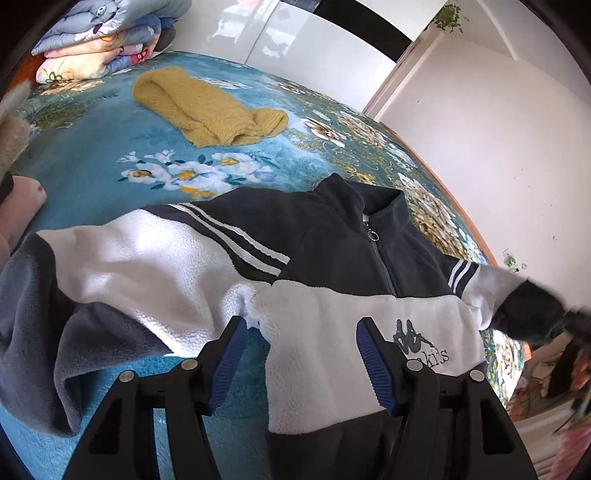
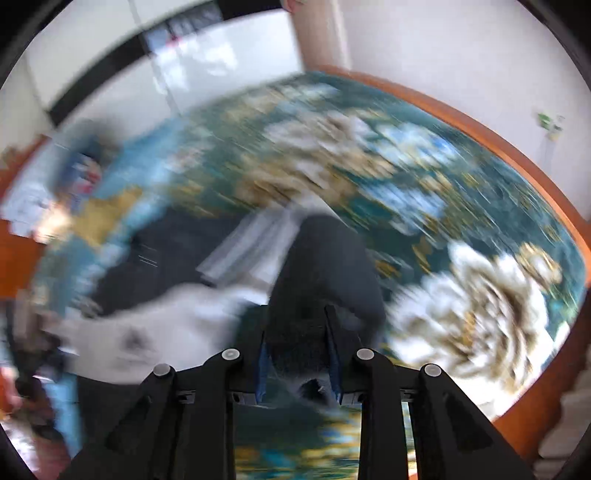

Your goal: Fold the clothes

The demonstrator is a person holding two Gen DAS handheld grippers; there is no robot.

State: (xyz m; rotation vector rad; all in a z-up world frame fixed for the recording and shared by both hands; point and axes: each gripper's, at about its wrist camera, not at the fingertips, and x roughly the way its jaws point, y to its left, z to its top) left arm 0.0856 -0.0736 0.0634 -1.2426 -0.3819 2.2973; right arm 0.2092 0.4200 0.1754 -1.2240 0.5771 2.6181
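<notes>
Fleece jacket (image 1: 332, 258) face-up on bed (image 1: 92, 158), collar pointing away.
Left tool (image 1: 301, 354) wide open over hem; right tool (image 2: 298, 347) clamps dark cuff (image 2: 325, 273).

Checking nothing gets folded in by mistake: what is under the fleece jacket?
The floral blanket shows around and beneath the fleece jacket. Anything beneath its body is covered and cannot be seen.

A floral blue bedspread (image 1: 92, 155) lies below stacked quilts (image 1: 107, 40) and a hanging plant (image 1: 448, 16).
</notes>
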